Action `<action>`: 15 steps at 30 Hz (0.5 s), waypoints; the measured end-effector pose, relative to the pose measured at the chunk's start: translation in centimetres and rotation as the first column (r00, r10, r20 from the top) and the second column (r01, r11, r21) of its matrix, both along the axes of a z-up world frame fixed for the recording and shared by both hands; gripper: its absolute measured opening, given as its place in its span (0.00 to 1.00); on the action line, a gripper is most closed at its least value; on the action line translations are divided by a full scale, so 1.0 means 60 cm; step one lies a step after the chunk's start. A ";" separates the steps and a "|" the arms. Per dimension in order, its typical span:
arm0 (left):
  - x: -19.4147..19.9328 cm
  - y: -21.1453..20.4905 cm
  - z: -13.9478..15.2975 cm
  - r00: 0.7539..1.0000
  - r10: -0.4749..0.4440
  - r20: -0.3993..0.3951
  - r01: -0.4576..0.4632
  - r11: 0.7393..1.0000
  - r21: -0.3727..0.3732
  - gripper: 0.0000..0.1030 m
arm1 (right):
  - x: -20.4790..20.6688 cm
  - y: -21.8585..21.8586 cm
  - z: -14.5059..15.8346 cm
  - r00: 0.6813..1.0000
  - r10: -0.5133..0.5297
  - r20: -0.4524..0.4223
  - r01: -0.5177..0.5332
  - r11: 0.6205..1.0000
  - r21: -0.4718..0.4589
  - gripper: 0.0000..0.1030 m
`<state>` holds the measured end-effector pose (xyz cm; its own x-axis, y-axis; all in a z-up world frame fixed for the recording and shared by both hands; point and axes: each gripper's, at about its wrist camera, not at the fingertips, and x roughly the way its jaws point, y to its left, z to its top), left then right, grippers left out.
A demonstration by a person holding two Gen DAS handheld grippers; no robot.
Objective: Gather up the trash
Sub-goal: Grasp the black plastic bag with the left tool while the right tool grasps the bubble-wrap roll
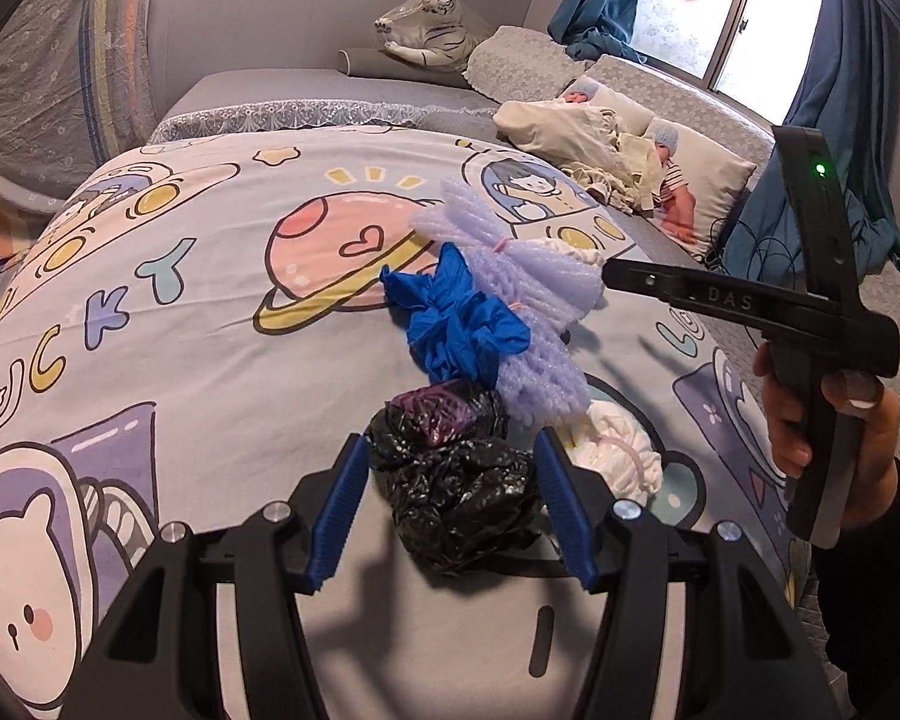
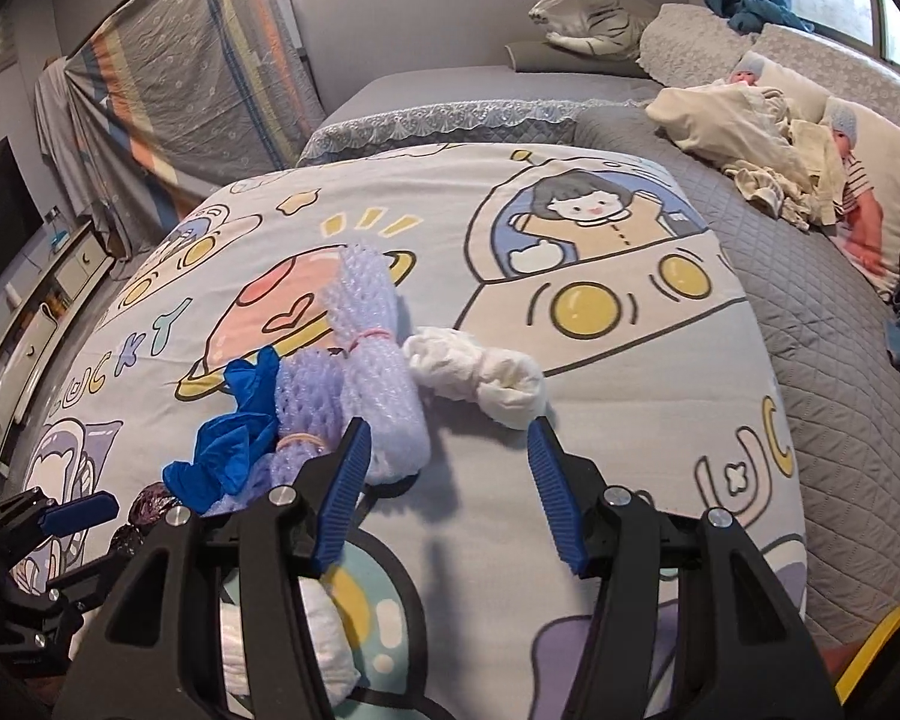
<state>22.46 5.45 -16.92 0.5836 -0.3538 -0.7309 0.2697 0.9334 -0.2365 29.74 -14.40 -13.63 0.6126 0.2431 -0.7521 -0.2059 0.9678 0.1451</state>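
Fingers [image 1: 336, 510] of the left gripper [image 1: 450, 504] stand apart astride a crumpled black plastic bag [image 1: 456, 480] on the near bed [image 1: 150, 312]: light, soft, slippery; pinch its bunched middle. Right gripper [image 2: 447, 492] open, empty.

Right tongs [image 2: 447, 441] gape over the quilt [image 2: 630, 420], white wad [image 2: 480, 375] just beyond

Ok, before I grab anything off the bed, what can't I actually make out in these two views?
- Black plastic bag: left wrist view, its near underside is hidden between the left gripper fingers; contact unclear.
- White wad: left wrist view, partly behind the finger and the purple foam netting.
- Second white wad: right wrist view, mostly covered by the right gripper.
- No trash container shows in either view.
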 end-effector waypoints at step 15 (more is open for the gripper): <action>0.022 -0.012 -0.025 0.998 -0.040 -0.047 0.040 0.999 -0.014 0.47 | 0.044 0.034 -0.041 0.996 0.045 -0.074 -0.045 0.999 0.004 0.38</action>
<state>23.77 4.74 -18.44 0.5335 -0.3860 -0.7526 0.2949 0.9188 -0.2622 32.39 -12.36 -16.07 0.5432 0.2707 -0.7948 -0.2380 0.9574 0.1634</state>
